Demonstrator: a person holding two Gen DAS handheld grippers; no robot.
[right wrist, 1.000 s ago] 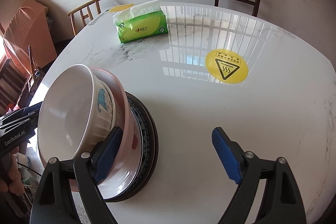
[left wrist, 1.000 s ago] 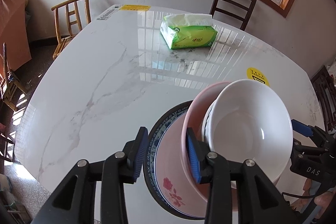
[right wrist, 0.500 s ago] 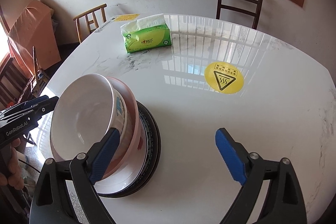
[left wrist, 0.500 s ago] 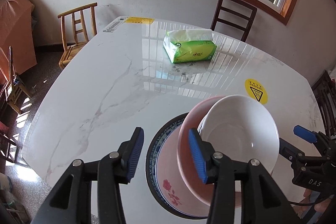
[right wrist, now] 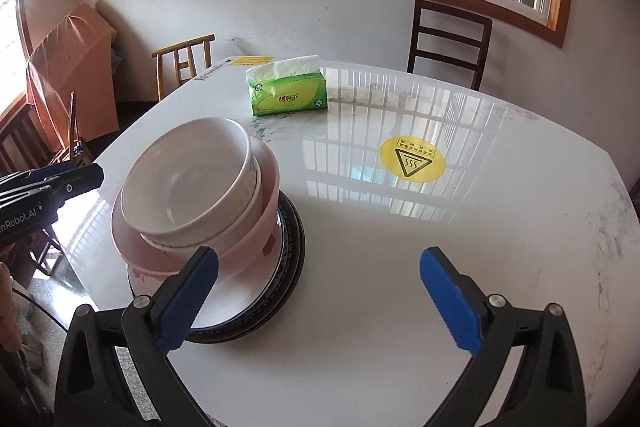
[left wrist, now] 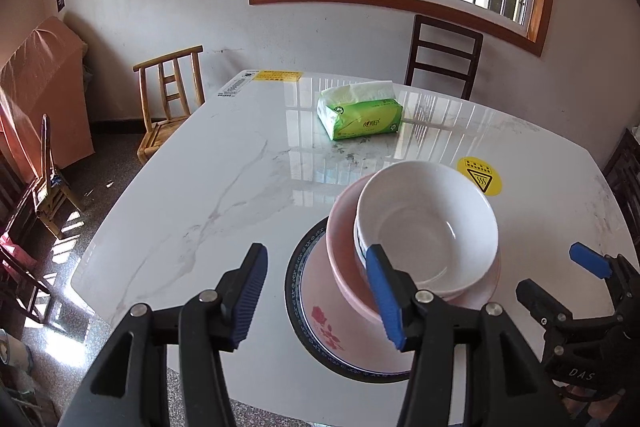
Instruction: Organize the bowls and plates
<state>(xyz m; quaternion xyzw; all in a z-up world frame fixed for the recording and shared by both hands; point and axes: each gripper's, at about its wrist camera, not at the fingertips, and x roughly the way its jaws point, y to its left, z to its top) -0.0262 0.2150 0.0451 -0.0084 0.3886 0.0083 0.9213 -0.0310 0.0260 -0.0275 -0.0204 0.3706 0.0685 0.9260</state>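
Observation:
A stack stands near the table's front edge: a dark-rimmed plate (left wrist: 294, 275) at the bottom, a floral plate (left wrist: 332, 327) on it, then a pink bowl (left wrist: 344, 247), with a white bowl (left wrist: 428, 227) nested on top. My left gripper (left wrist: 318, 295) hangs in front of the stack's left side, its jaws opening with nothing between them. In the right wrist view the white bowl (right wrist: 188, 183) and pink bowl (right wrist: 268, 187) sit to the left. My right gripper (right wrist: 320, 301) is beside the stack, its jaws opening wide over bare table.
A green tissue pack (left wrist: 360, 115) lies toward the far side of the white marble table (left wrist: 200, 187). A yellow warning sticker (right wrist: 412, 159) is right of the stack. A wooden chair (left wrist: 168, 99) and a dark chair (left wrist: 440, 55) stand beyond the table.
Both grippers have drawn back and up from the stack while their jaws widened. The left gripper's right finger has left the pink bowl's rim. The stack stays put.

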